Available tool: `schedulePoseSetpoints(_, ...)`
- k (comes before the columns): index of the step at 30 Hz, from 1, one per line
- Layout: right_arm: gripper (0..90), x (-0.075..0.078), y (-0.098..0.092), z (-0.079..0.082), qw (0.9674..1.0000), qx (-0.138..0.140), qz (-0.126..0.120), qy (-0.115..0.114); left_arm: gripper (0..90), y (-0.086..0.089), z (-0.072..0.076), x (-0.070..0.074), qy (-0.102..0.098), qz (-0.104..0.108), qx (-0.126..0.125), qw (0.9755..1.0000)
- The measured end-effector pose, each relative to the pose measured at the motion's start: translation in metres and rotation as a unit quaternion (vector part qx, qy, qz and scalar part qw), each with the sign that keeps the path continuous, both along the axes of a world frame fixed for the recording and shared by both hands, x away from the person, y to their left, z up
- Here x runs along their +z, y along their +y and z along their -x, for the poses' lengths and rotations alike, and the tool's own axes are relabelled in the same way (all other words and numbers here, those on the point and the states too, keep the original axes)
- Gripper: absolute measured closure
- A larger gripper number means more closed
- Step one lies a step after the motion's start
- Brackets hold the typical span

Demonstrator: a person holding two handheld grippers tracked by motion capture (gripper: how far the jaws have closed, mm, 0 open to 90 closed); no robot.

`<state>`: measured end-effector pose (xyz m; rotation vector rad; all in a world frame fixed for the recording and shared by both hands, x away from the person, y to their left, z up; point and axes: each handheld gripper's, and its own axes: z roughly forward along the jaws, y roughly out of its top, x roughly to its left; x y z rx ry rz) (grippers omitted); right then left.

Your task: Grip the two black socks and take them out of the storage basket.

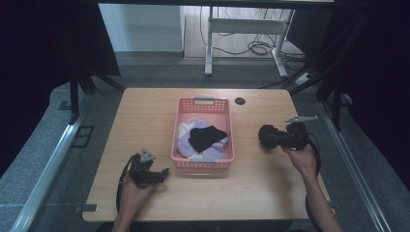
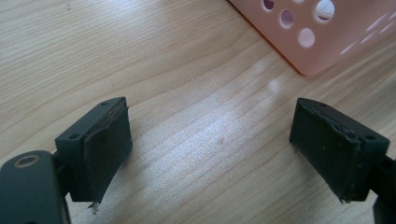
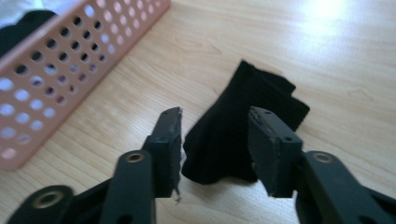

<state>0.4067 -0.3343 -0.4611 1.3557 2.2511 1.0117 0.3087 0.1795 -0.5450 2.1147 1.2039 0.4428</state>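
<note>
Right gripper view showed the right claw [image 3: 215, 149] partly open, its two black jaws standing either side of a folded black fabric piece, seemingly a sock [image 3: 243, 126], which lay flat on the pale wood-grain bench [image 3: 327, 56]. The pads were not pressing the cloth; it rested on the bench between and just beyond the jaw tips, free of any grip. The pink perforated plastic basket [image 3: 70, 60] stood off to the left of that claw, apart from the sock.

In the high view the right claw [image 1: 265, 137] sat to the right of the basket [image 1: 203, 104], which held a lilac cloth [image 1: 186, 145] and another dark fabric piece [image 1: 207, 136].

The left claw [image 2: 210, 149] stood wide open over bare bench, holding nothing, with the basket's corner [image 2: 322, 42] ahead and to its right.

The step appeared to be setting the sock down clear of the basket. To do it well, the right claw needed to open fully before lifting, then rise straight up so neither pad dragged the fold open. A snagged edge on a pad looked the main risk.
</note>
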Motion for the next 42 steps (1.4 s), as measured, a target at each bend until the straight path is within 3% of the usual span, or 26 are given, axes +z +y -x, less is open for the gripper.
schedulePoseSetpoints(10,46.5,0.020,0.020,-0.002,0.9996,0.024,-0.012,-0.008,12.5,0.000,0.000,0.000,0.000,0.000,0.000,1.0000)
schedulePoseSetpoints(21,41.6,0.040,0.066,-0.013,0.9974,0.070,-0.011,-0.009,12.5,0.000,0.000,0.000,0.001,-0.003,-0.002,1.0000)
schedulePoseSetpoints(42,40.6,0.046,0.141,-0.025,0.9900,0.141,0.004,0.001,12.5,0.000,0.000,0.000,0.001,-0.003,-0.002,1.0000)
